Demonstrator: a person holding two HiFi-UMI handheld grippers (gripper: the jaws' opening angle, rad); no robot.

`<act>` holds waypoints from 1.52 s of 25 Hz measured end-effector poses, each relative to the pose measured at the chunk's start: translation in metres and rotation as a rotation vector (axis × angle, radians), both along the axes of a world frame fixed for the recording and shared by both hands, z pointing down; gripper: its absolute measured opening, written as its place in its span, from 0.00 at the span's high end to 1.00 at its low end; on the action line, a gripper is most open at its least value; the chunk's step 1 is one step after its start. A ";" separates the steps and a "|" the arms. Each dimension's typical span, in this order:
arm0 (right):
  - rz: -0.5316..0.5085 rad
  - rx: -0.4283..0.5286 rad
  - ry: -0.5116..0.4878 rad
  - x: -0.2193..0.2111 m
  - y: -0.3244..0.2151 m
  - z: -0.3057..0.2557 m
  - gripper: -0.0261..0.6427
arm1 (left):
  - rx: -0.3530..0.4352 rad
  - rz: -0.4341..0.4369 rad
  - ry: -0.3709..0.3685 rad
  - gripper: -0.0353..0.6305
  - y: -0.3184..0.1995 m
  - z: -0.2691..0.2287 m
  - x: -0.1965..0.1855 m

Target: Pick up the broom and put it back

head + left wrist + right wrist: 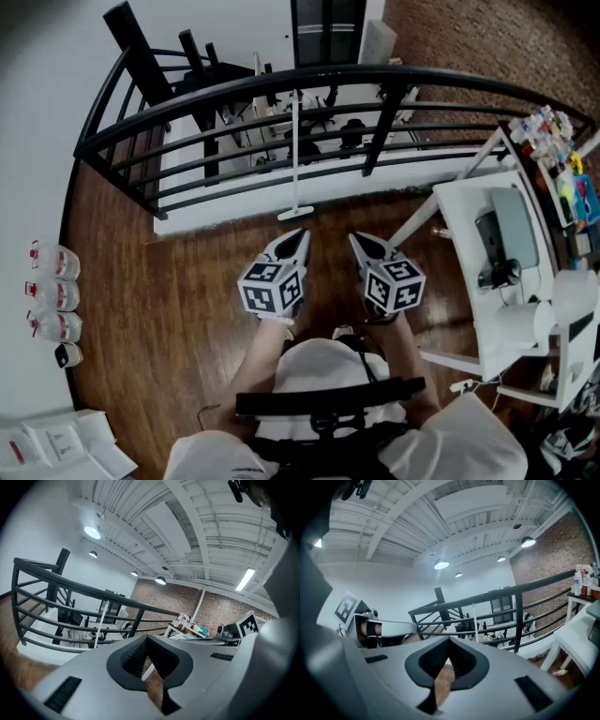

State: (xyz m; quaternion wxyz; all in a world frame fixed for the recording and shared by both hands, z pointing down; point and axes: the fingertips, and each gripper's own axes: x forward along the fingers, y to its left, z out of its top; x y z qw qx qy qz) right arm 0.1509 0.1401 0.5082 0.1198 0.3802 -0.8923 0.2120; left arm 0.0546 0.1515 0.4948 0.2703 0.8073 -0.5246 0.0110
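The broom stands upright against the black railing. It has a thin white handle, and its flat white head rests on the wooden floor. My left gripper and right gripper are side by side just short of the broom head, both pointing at it with nothing held. Each is shut, fingertips meeting. The handle shows as a white stick in the left gripper view, left of my gripper. In the right gripper view the handle stands beyond my gripper.
A white table with a grey device and a paper roll stands to the right. Behind it is a shelf of colourful items. Several bottles line the left wall, and papers lie at bottom left.
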 end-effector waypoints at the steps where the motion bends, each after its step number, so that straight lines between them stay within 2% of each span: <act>1: 0.000 -0.001 0.000 0.001 -0.001 0.000 0.94 | -0.001 -0.001 -0.001 0.97 -0.001 0.000 0.001; 15: -0.031 -0.010 -0.017 0.024 -0.010 0.006 0.94 | -0.015 -0.046 -0.024 0.96 -0.007 0.005 0.018; 28: -0.072 -0.030 -0.046 0.100 -0.043 0.020 0.94 | -0.018 -0.109 -0.051 0.97 -0.028 0.014 0.088; 34: -0.091 -0.037 -0.048 0.094 -0.067 0.025 0.94 | -0.022 -0.134 -0.049 0.97 -0.050 0.019 0.079; 38: -0.084 -0.041 -0.044 0.076 -0.092 0.030 0.94 | -0.019 -0.129 -0.044 0.97 -0.077 0.023 0.060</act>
